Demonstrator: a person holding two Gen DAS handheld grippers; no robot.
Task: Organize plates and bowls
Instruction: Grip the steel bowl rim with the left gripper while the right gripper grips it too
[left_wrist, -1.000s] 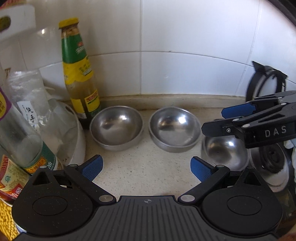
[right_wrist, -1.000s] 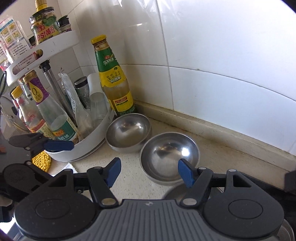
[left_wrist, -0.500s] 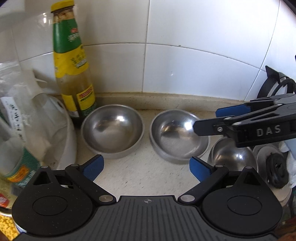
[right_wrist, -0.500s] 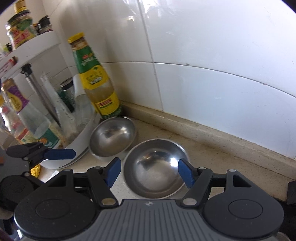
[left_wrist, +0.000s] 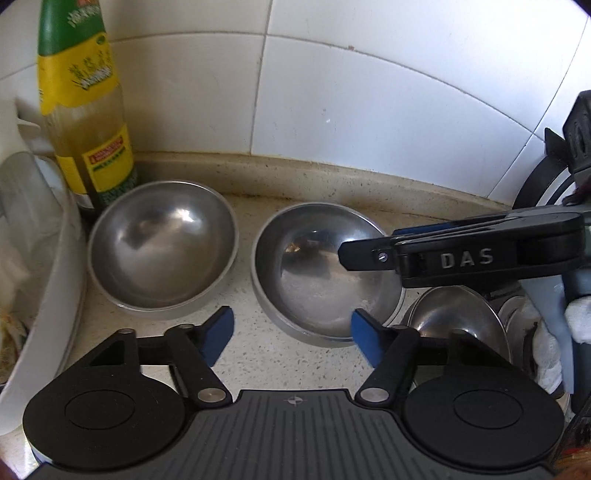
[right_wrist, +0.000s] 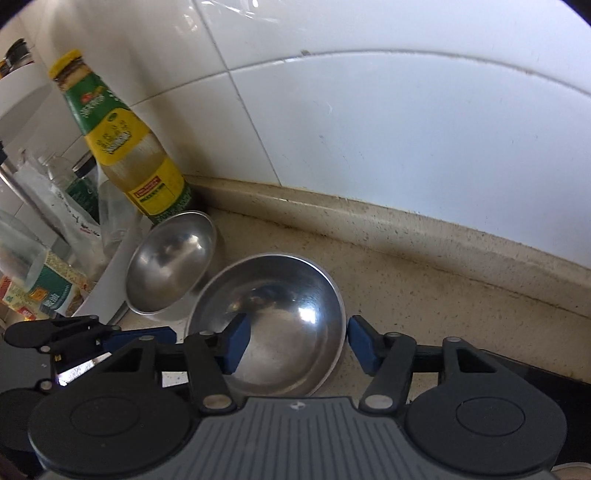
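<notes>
Three steel bowls sit on the speckled counter by the tiled wall: a left bowl (left_wrist: 162, 254), a middle bowl (left_wrist: 317, 273) and a right bowl (left_wrist: 454, 325) partly hidden. My left gripper (left_wrist: 291, 332) is open and empty, just in front of the gap between the left and middle bowls. My right gripper (right_wrist: 295, 343) is open, its left finger inside the middle bowl (right_wrist: 273, 317) and its right finger outside the rim. It shows from the side in the left wrist view (left_wrist: 369, 247), over that bowl. The left bowl (right_wrist: 170, 262) lies behind.
A green-and-yellow sauce bottle (left_wrist: 81, 110) stands against the wall behind the left bowl. A white rack (left_wrist: 44, 280) with bottles and jars borders the left. A black stove grate (left_wrist: 554, 184) and burner lie at the right.
Both grippers moved forward and lower toward the bowls. My right gripper came down over the middle bowl, so its open fingers now straddle the bowl's right rim.
</notes>
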